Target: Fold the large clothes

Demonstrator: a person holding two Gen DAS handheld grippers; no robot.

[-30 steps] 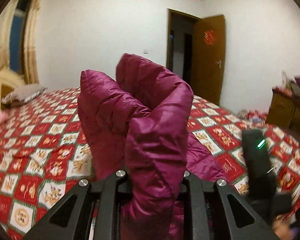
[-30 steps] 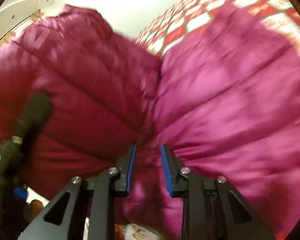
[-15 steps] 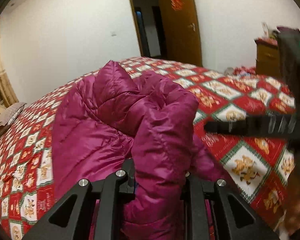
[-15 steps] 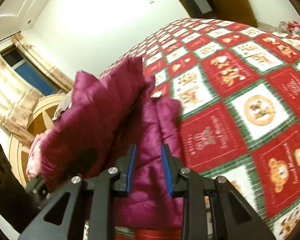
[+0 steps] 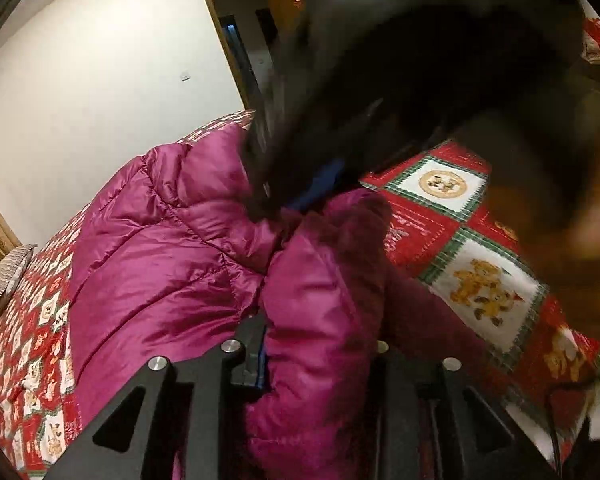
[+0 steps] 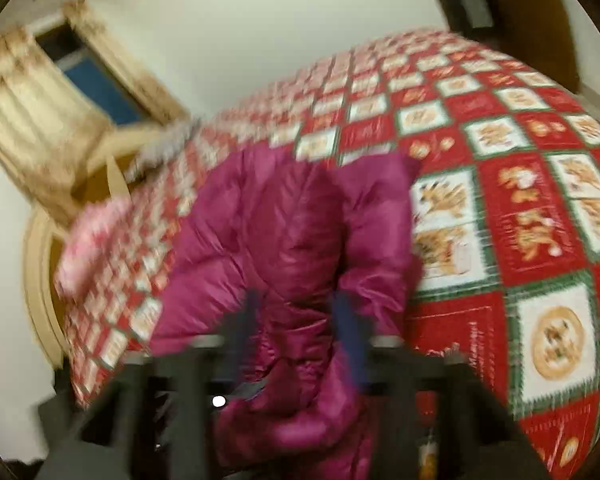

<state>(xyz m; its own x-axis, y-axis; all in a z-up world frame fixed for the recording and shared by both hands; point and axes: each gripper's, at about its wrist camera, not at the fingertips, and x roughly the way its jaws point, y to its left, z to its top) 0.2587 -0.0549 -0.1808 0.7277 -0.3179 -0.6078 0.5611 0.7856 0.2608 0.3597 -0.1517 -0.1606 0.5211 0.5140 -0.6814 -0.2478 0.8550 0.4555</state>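
Observation:
A magenta quilted puffer jacket lies bunched on the bed. My left gripper is shut on a thick fold of the jacket, which bulges up between the fingers. My right gripper stands over the jacket with padded fabric between its blue-padded fingers; that view is motion-blurred. In the left wrist view the right gripper is a large dark blur crossing overhead, its blue pad touching the jacket's top.
The bed carries a red, white and green patchwork cover. A pink pillow and curved headboard are at the left. A doorway is behind. A hand blurs the left wrist view's right side.
The right gripper swung in over the left one and now blocks much of its view. The jacket has come down from raised to bunched on the bed. Both views tilted.

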